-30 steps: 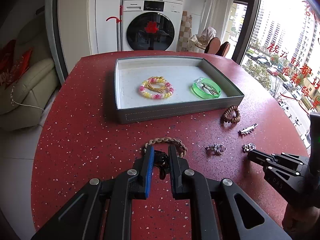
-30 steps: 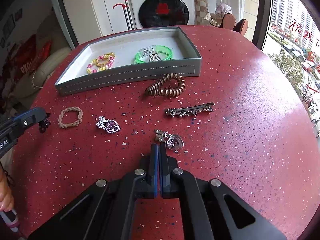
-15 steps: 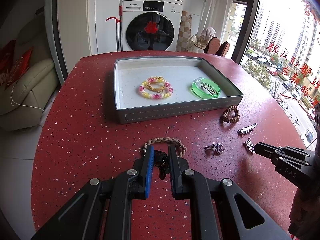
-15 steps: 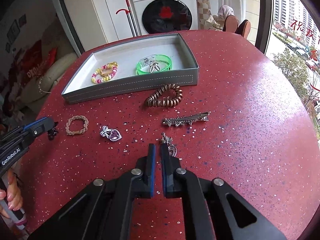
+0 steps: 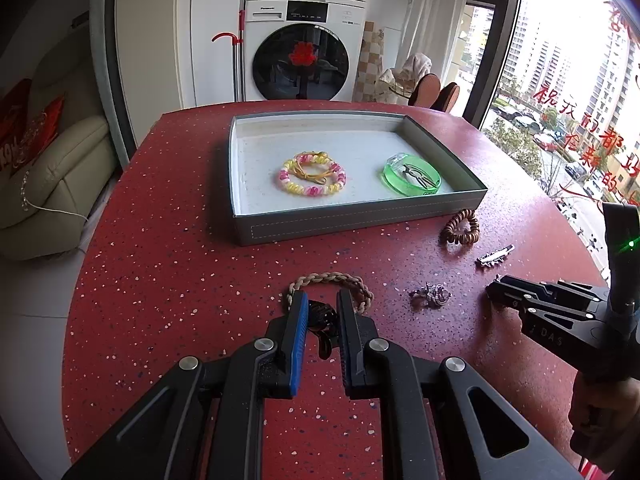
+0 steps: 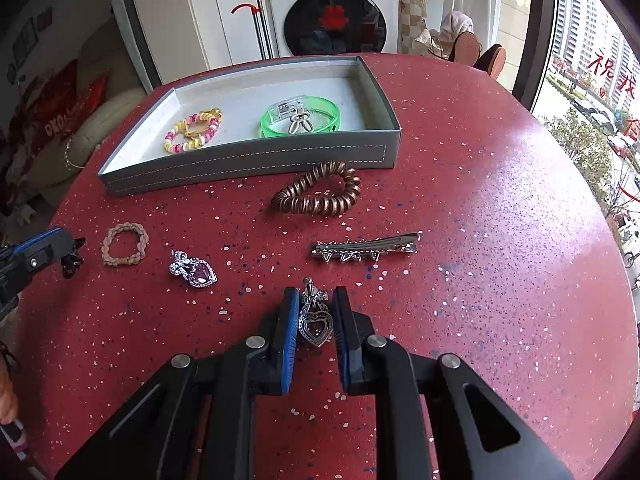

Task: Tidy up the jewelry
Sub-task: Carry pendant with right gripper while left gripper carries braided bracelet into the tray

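On the red speckled table [image 6: 500,208], going left to right in the right wrist view, the left gripper [image 5: 322,312] is clenched on a small dark piece [image 5: 322,318], just beside the braided tan hair tie [image 6: 125,244]. Next lies a loose heart pendant [image 6: 194,270]. The right gripper [image 6: 316,318] straddles a second heart pendant [image 6: 316,322]; its jaws are closing, and whether the pads already press it cannot be told. Beyond it lie the copper spiral hair tie [image 6: 318,194] and, to the right, a silver hair clip [image 6: 366,246]. The grey tray [image 6: 248,160] at the far side holds a pink-and-yellow beaded bracelet [image 6: 193,130] and a green bangle [image 6: 300,116].
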Demonstrator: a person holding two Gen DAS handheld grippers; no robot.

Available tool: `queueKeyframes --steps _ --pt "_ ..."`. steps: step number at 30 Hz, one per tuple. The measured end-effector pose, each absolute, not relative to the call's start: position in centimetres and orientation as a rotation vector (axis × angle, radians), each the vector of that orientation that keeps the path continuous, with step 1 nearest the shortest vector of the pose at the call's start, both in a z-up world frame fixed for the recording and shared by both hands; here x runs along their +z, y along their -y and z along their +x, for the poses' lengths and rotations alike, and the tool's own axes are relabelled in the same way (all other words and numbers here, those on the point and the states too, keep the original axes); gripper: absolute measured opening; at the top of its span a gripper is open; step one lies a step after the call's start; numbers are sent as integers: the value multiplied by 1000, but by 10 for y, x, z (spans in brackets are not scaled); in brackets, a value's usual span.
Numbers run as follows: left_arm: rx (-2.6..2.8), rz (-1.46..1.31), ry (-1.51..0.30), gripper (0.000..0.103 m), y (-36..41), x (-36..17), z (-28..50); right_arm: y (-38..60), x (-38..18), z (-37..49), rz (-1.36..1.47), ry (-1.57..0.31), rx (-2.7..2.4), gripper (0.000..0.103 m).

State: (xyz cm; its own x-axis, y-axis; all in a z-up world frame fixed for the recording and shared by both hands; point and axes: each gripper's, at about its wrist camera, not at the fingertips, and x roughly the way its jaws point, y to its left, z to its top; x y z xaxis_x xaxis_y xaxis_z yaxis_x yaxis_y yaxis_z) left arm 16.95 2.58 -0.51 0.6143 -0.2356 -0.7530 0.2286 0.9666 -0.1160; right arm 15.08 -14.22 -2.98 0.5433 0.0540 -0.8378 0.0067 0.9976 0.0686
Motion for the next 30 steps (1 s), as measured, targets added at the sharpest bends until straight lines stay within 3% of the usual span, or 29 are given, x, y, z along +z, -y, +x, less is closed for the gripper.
queueKeyframes --steps 14,30 --pt "-289 -20 -842 32 -23 15 188 147 33 177 149 -885 117 19" --pt "-251 12 -747 32 2 74 315 169 72 303 254 -854 126 19"
